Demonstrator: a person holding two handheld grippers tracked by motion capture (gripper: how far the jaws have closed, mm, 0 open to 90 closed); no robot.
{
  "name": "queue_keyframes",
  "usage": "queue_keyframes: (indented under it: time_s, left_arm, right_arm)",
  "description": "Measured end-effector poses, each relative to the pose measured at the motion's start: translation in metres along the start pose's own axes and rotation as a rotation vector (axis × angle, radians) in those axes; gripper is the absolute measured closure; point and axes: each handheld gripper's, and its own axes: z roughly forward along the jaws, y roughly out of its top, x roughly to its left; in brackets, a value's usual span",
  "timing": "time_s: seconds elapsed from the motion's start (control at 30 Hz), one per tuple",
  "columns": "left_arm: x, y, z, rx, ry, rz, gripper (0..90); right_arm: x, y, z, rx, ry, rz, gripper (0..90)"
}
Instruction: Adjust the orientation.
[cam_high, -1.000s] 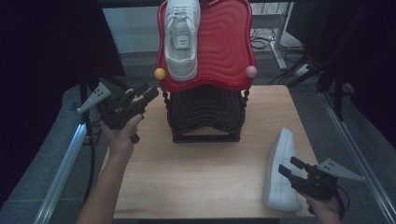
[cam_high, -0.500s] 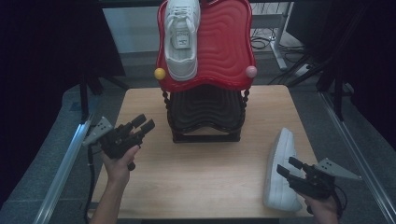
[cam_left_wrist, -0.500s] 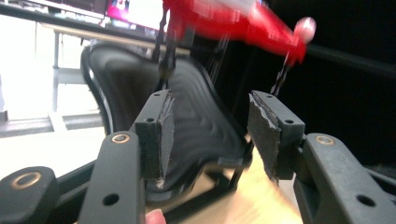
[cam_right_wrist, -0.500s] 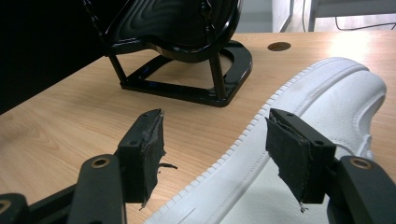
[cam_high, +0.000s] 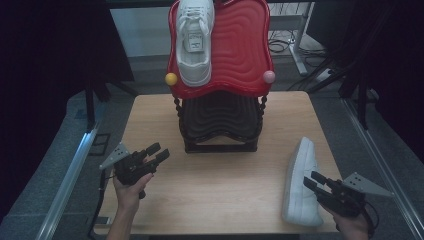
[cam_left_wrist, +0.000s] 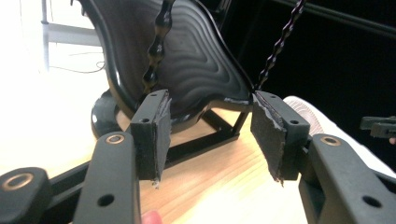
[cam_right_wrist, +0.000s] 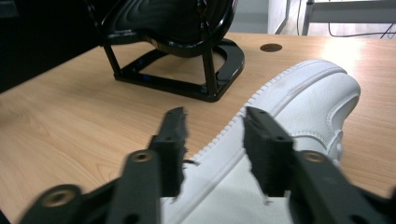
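One white shoe (cam_high: 194, 42) sits on the red top shelf (cam_high: 240, 45) of the rack; its mate (cam_high: 300, 182) lies sideways on the worktop (cam_high: 220, 185), where the spread right tongs (cam_high: 314, 181) straddle its sole edge, probably to lift it. The left tongs (cam_high: 156, 152) wait spread, empty

1. The high view looks forward and down from above the table's (cam_high: 215, 180) near edge, taking in the whole top and the rack (cam_high: 220, 75).
2. The left gripper view sits low at the table's left, facing the rack's black base (cam_left_wrist: 187, 84) closely.
3. The right gripper view sits low at the right, right over the shoe (cam_right_wrist: 299, 121), base (cam_right_wrist: 177, 51) beyond.
4. All three share base and shoe (cam_left_wrist: 317, 126).
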Motion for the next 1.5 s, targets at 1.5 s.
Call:
queue_keyframes:
  time_s: [1.5]
  left_arm:
    - [0.007,-0.021,0.001,0.051,0.025,-0.031,46.6]
  right_arm:
    - [-0.002,-0.041,-0.004,0.163,0.041,-0.024,89.2]
